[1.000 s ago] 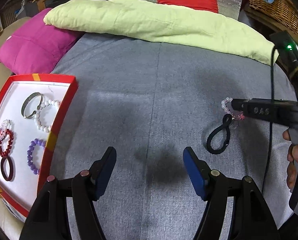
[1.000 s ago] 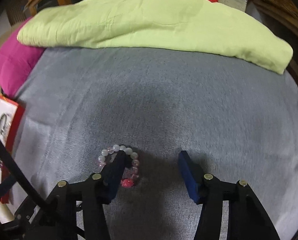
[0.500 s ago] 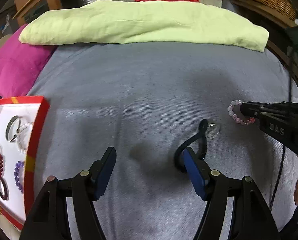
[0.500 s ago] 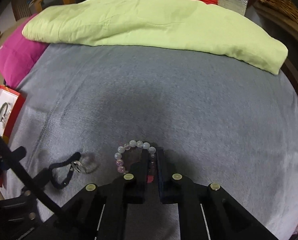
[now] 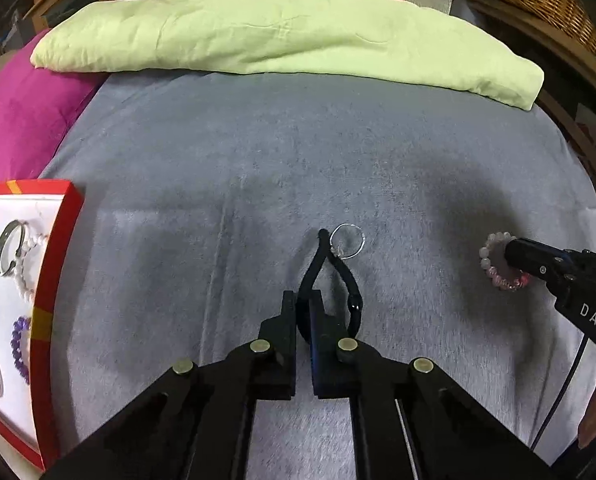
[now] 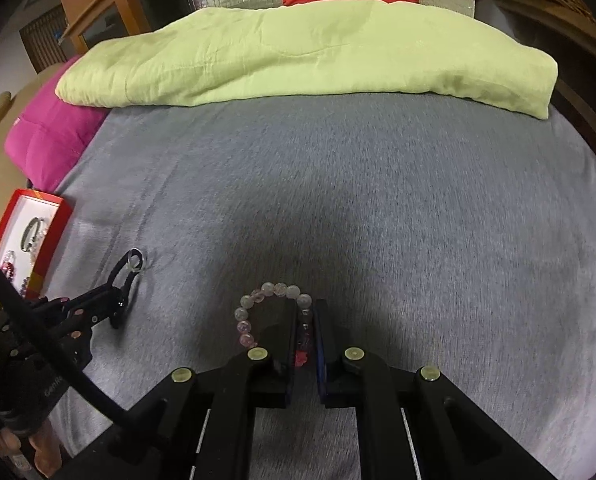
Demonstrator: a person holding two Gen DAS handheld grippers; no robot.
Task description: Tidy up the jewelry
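red tray (image 5: 59,240) cut off at left edge (contents partly unseen)

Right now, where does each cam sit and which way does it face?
Left wrist: on the left gripper, looking steeply down its fingers at the grey blanket; jaws shut on the black cord; the right gripper and fingers show at right.
Right wrist: on the right gripper, same tilt; jaws shut on the bead bracelet; the left gripper at lower left.
Shared: both grippers, cord, bracelet, red box, green quilt.
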